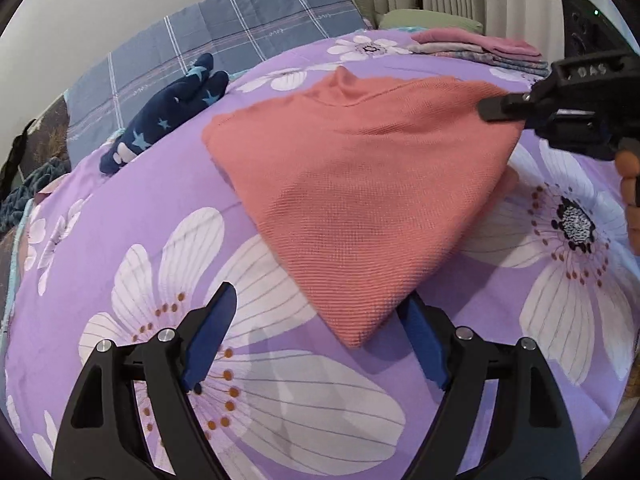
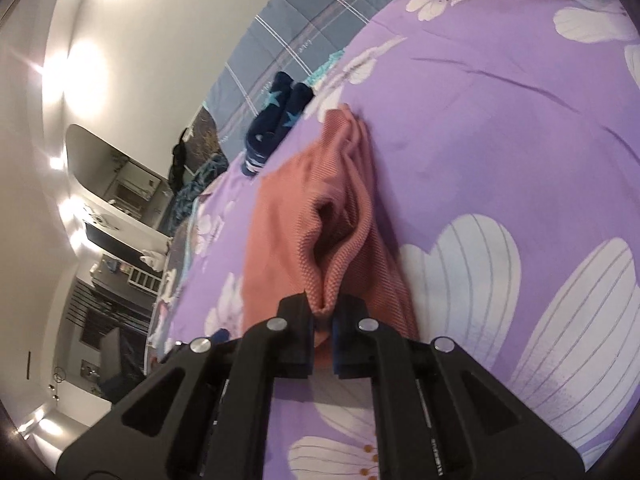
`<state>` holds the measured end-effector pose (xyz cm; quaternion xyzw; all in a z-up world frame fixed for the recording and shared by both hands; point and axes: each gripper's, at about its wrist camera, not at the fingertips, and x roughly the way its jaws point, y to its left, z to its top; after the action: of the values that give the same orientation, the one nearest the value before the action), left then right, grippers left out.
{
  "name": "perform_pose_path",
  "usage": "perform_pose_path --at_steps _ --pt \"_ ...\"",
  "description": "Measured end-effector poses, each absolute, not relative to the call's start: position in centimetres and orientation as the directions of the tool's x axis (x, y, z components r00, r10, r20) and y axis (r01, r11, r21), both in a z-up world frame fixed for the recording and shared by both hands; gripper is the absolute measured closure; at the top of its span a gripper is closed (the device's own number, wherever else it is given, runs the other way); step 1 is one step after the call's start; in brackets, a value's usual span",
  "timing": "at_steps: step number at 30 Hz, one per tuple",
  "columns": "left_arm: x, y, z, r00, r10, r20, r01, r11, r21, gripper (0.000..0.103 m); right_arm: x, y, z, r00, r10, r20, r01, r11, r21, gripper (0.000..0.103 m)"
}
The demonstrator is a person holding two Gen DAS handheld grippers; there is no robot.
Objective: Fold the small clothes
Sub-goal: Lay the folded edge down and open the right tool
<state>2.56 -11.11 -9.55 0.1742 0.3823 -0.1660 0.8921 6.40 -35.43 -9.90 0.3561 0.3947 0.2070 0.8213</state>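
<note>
A salmon-pink waffle-knit garment (image 1: pixel 352 184) is spread on the purple flowered bedspread (image 1: pixel 120 216), one corner pinched and lifted by the right gripper (image 2: pixel 323 322), whose jaws are clamped on the cloth. The left gripper (image 1: pixel 316 344) is held wide and empty, straddling the near corner. A fold seems underway; next, that corner likely must be gripped.

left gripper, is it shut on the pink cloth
No, the left gripper stands open, its blue pads either side of the pink cloth's near corner without pressing on it.
</note>
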Motion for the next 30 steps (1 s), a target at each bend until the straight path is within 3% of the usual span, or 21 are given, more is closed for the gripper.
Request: perform_pose_path --at_steps 7,17,20,24,26,27,29,30 --pt "2.2 -8.5 -9.7 0.634 -0.174 -0.753 0.387 0.915 0.114 0.021 6.4 -36.1 -12.6 0.547 0.617 -0.565 0.022 0.664 0.747 0.097" --pt "2.6 -10.5 -9.6 0.665 -0.161 -0.729 0.388 0.909 0.154 0.021 6.4 -36.4 -10.5 0.575 0.659 -0.485 -0.023 0.606 0.795 0.097" --pt "3.0 -9.8 -10.2 0.66 -0.098 -0.745 0.341 0.922 0.181 0.02 6.2 -36.5 -11.2 0.568 0.626 -0.535 0.006 0.646 0.763 0.097" --pt "3.0 -7.6 -10.4 0.613 -0.146 -0.776 0.318 0.945 0.074 0.02 6.0 -36.6 -13.2 0.538 0.588 -0.604 0.052 0.692 0.72 0.098" --pt "2.6 -7.6 -10.3 0.617 -0.145 -0.773 0.32 0.944 0.078 0.02 5.7 -36.3 -12.6 0.548 0.564 -0.618 0.032 0.724 0.689 0.091" --pt "2.3 -7.8 -10.0 0.619 -0.15 -0.771 0.332 0.94 0.084 0.025 5.6 -36.0 -11.9 0.56 0.531 -0.636 0.028 0.755 0.655 0.078" --pt "1.8 -8.0 -9.6 0.594 -0.2 -0.779 0.374 0.926 0.047 0.047 5.0 -35.2 -9.8 0.616 0.43 -0.661 -0.001 0.838 0.545 0.076" --pt "1.4 -8.0 -9.2 0.575 -0.241 -0.782 0.398 0.917 0.01 0.065 4.7 -34.7 -9.0 0.64 0.398 -0.657 -0.028 0.867 0.498 0.076"
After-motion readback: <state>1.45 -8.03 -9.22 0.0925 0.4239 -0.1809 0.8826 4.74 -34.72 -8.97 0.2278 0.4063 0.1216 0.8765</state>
